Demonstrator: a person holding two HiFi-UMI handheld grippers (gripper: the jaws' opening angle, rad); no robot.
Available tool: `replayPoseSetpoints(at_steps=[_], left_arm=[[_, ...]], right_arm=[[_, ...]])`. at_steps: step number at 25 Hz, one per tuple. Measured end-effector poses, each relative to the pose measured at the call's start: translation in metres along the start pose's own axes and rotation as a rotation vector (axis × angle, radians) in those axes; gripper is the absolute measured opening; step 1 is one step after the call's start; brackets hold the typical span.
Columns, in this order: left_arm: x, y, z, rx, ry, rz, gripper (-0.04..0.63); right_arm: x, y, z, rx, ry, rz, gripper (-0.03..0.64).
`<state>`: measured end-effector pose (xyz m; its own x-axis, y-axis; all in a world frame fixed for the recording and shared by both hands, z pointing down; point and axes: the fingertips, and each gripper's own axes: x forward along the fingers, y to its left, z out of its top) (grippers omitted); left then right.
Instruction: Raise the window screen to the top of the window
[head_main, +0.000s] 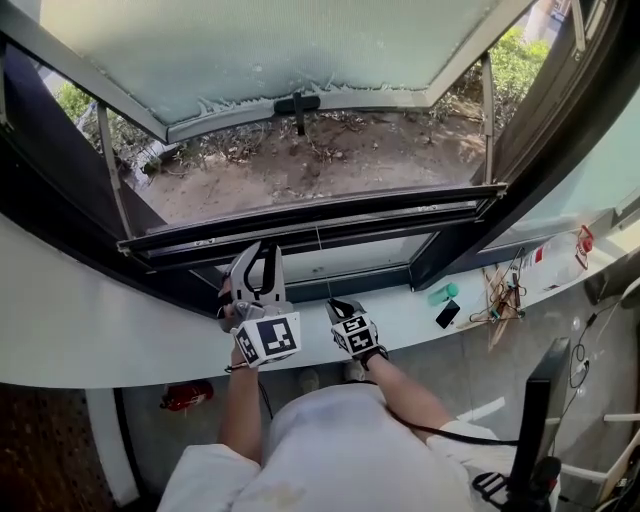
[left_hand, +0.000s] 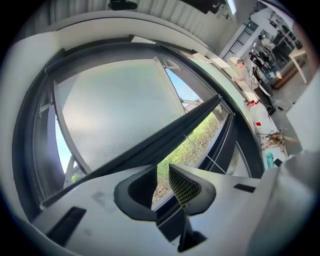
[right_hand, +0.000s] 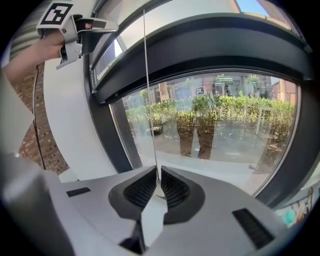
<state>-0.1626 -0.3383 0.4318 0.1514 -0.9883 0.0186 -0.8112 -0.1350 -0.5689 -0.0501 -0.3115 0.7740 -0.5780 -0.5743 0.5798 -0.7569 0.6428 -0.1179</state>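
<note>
**Fig. Pull cord clamped, screen bar low in the opening**

My right gripper has its jaws nearly together on the thin pull cord. The cord runs straight up from the pads towards the window screen's dark bottom bar, so it reads as taut. I hold the cord and not the bar because, in my judgement, the cord is the handle that governs the bar's travel.

My left gripper has its jaws apart with nothing between them. It points at the bar from the left, probably so that it can steady or push that end.

The bar lies across the opening just above the lower fixed pane and beneath the outward-tilted sash. By my estimate, most of the raise to the top is not yet done.
</note>
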Motion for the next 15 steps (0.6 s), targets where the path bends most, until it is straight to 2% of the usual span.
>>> replayPoseSetpoints(at_steps=[5, 9, 13, 15], left_arm=[[-0.013, -0.009, -0.021, -0.216, 0.024, -0.024, 0.044], [-0.023, -0.015, -0.045, -0.418, 0.051, -0.035, 0.035], [-0.033, -0.028, -0.072, -0.531, 0.092, -0.04, 0.035], [-0.036, -0.036, -0.088, -0.589, 0.113, -0.041, 0.013]], right_arm=[[-0.003, 0.01, 0.012, -0.028, -0.035, 0.014, 0.029], [-0.007, 0.01, 0.021, -0.026, -0.07, 0.01, 0.029], [-0.016, 0.006, 0.028, -0.007, -0.109, 0.005, 0.029], [-0.019, 0.005, 0.03, 0.015, -0.127, 0.012, 0.029]])
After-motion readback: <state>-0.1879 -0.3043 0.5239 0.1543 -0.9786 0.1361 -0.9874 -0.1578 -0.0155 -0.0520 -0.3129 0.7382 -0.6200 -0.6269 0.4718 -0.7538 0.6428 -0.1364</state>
